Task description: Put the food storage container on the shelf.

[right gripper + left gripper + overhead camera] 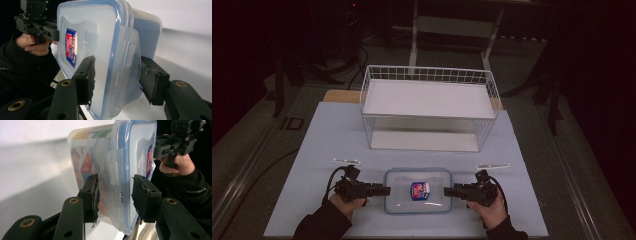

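A clear plastic container (418, 206) with a blue-edged lid and a red and blue sticker lies flat near the table's front edge. My left gripper (388, 190) is at its left end, turned on its side. In the left gripper view the container (120, 157) stands between the open jaws of my left gripper (115, 182), which straddle the side latch flap. My right gripper (446, 190) is at the right end. In the right gripper view the jaws of my right gripper (116, 65) stand open either side of the lid edge and flap of the container (100, 37).
A white wire basket (427, 71) with a shelf board stands behind the container at mid-table. Two small white strips (347, 161) (493, 165) lie on the pale mat (327, 145) in front of it. The surroundings are dark floor and stands.
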`<state>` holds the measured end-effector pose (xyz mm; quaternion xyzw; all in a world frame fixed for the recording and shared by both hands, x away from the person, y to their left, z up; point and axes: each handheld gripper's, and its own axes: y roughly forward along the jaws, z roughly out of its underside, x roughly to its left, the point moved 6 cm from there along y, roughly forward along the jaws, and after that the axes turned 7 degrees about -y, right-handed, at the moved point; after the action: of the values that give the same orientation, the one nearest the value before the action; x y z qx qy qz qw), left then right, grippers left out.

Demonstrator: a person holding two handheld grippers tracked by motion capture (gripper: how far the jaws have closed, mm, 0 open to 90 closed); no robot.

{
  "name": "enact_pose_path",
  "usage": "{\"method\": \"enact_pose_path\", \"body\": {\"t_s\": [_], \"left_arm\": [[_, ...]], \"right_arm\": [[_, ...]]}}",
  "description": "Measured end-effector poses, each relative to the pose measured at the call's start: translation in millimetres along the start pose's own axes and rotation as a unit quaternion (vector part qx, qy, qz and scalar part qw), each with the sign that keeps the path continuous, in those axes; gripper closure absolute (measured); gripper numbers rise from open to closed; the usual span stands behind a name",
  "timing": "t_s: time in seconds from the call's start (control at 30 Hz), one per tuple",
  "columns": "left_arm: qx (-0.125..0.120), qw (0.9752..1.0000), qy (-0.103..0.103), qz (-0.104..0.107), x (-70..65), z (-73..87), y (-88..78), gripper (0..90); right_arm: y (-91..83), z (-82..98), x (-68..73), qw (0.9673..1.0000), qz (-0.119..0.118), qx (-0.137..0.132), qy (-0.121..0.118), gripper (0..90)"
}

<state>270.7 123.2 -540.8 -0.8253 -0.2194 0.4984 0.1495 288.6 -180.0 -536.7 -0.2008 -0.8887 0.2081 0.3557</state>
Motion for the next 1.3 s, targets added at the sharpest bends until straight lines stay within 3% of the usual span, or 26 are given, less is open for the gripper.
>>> {"method": "enact_pose_path", "body": {"t_s": [0.3,0.67,1.13,1.3], "left_arm": [[-0.016,0.9995,0.025,-0.008,-9.6,-12.5,3.0,57.5],[-0.046,0.9967,0.065,-0.014,-24.6,-41.7,3.0,57.3],[-0.069,0.9942,0.081,-0.017,-16.6,-68.2,16.9,56.9],[-0.086,0.9929,0.081,-0.016,-9.4,-82.6,26.1,56.5]], "right_arm": [[-8.5,-7.5,-1.1,0.9998,0.010,-0.014,-0.013,48.9],[-25.3,-37.3,-2.6,0.9970,0.029,-0.051,-0.049,48.6],[-28.3,-60.3,-21.6,0.9945,0.045,-0.069,-0.064,48.7],[-27.6,-73.3,-35.1,0.9931,0.052,-0.076,-0.072,48.7]]}}
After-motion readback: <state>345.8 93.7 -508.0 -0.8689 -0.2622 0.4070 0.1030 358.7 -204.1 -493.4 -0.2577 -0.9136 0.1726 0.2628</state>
